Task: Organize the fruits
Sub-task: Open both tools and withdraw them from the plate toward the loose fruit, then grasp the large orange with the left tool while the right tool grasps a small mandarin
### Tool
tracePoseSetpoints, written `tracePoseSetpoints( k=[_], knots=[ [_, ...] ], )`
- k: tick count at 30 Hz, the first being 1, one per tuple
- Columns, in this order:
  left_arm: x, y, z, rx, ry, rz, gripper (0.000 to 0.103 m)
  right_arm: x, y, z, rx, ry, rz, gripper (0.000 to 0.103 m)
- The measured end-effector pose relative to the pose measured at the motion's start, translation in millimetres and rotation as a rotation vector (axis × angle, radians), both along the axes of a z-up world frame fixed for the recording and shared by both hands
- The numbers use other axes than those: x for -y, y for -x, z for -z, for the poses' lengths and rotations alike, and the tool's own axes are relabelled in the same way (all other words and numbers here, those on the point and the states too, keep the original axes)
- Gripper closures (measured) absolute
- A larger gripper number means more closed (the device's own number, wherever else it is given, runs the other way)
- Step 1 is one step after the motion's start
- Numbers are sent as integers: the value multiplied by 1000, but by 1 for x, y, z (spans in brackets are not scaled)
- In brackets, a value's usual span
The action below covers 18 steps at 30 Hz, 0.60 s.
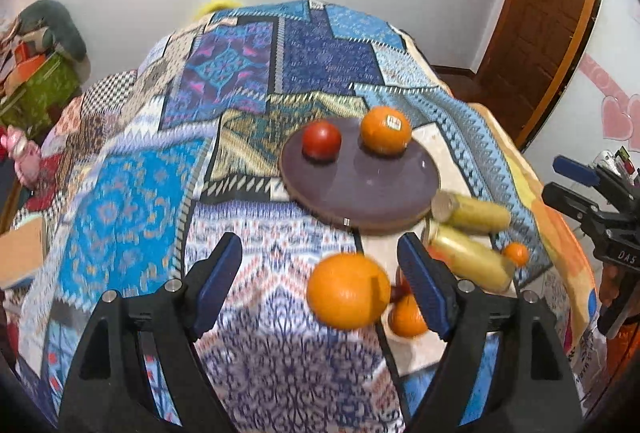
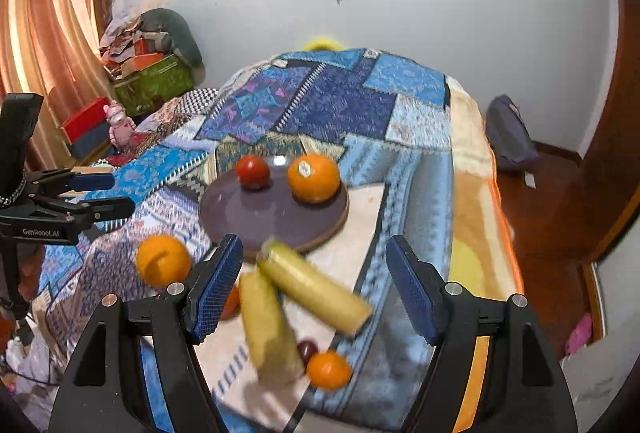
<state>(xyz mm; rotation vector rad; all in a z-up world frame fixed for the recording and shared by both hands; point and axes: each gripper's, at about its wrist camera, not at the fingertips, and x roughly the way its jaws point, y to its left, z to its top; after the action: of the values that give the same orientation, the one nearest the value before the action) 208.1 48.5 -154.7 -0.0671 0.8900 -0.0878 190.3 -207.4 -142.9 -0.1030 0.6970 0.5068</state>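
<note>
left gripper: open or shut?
Open. In the left wrist view the left gripper has its jaws spread wide; a loose orange sits between them on the quilt, touching neither pad.

A patchwork-quilted bed (image 2: 340, 101) fills a white-walled room (image 2: 460, 13), peach curtains (image 2: 52, 25) left, wooden door (image 1: 540, 13) right.

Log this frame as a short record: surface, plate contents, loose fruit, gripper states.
surface: patchwork blanket
plate: red apple, stickered orange
loose: large orange, two corn cobs, small orange, another small orange, dark fruit
left gripper: open, empty
right gripper: open, empty
</note>
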Motion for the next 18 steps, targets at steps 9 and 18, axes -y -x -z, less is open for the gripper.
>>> tracePoseSetpoints(
  k=[9, 18],
  knots=[
    [5, 21, 31, -60, 31, -18, 22, 30, 18, 52, -137, -19, 124, 35],
    [13, 12, 51, -91, 40, -30, 22, 38, 23, 81, -224, -31, 131, 55]
  ],
)
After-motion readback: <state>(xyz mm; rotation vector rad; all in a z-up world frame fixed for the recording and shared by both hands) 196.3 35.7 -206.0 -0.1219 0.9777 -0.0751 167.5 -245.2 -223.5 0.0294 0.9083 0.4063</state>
